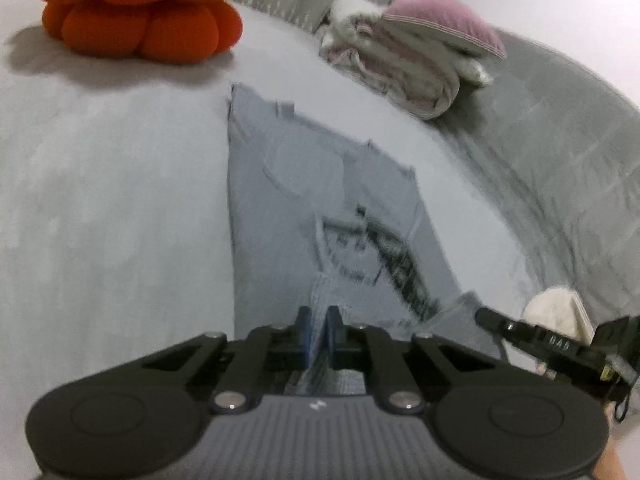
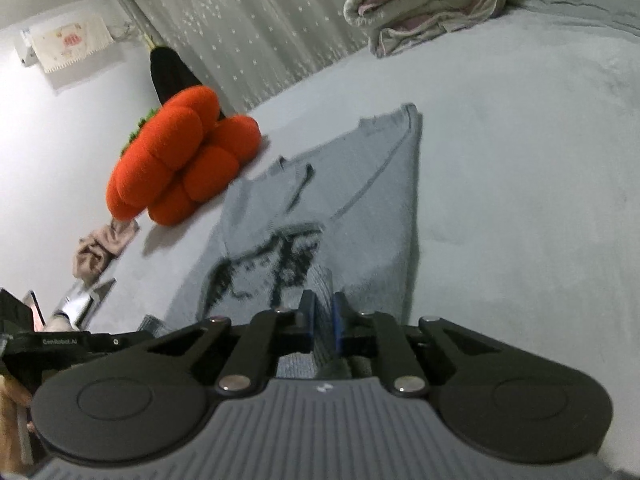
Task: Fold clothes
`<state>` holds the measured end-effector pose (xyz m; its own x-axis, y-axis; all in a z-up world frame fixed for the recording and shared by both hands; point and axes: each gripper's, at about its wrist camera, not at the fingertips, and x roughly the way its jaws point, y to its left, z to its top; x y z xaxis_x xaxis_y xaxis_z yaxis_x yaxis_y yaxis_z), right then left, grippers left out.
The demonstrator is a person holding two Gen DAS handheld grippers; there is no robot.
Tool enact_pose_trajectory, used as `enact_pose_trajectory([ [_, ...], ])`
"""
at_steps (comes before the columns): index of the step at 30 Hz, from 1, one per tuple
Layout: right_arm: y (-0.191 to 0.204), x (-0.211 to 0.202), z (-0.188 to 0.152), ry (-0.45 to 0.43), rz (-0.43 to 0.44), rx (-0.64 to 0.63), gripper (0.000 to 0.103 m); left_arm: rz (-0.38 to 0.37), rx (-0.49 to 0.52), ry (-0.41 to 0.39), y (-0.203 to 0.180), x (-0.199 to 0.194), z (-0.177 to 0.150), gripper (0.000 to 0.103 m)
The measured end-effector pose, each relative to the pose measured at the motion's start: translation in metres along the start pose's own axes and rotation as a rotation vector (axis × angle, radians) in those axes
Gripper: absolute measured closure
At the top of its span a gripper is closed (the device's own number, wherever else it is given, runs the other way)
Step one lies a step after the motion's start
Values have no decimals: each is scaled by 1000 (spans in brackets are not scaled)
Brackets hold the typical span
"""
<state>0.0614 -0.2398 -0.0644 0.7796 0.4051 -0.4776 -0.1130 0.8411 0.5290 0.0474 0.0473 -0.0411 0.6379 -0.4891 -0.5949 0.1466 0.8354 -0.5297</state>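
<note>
A grey knit sweater (image 1: 304, 184) with a dark pattern on its front lies flat on the pale bed, sleeves folded in, its collar toward the far end. My left gripper (image 1: 319, 320) is shut on the ribbed hem at the near edge, the knit pinched between its blue pads. In the right wrist view the same sweater (image 2: 360, 184) stretches away from me, and my right gripper (image 2: 323, 305) is shut on the hem too, fabric bunched between the pads. The other gripper (image 1: 532, 340) shows at the right edge of the left wrist view.
An orange segmented cushion (image 1: 136, 8) sits at the far left of the bed. A folded pink and grey quilt (image 1: 416, 60) lies at the far end, by a grey bedspread (image 1: 568, 152). A beige cloth (image 2: 102, 248) lies near the cushion. A white item (image 1: 556, 312) rests at right.
</note>
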Motion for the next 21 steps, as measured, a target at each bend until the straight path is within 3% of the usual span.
enact_pose_trajectory([
  [9,-11,10,30,-124,50,94,94,-26,-58,-132,11,12,24,96],
  [17,-37,46,35,-139,42,217,94,-7,-105,-164,32,49,24,96],
  [21,-40,57,32,-119,0,201,93,55,-81,-138,34,62,22,94],
])
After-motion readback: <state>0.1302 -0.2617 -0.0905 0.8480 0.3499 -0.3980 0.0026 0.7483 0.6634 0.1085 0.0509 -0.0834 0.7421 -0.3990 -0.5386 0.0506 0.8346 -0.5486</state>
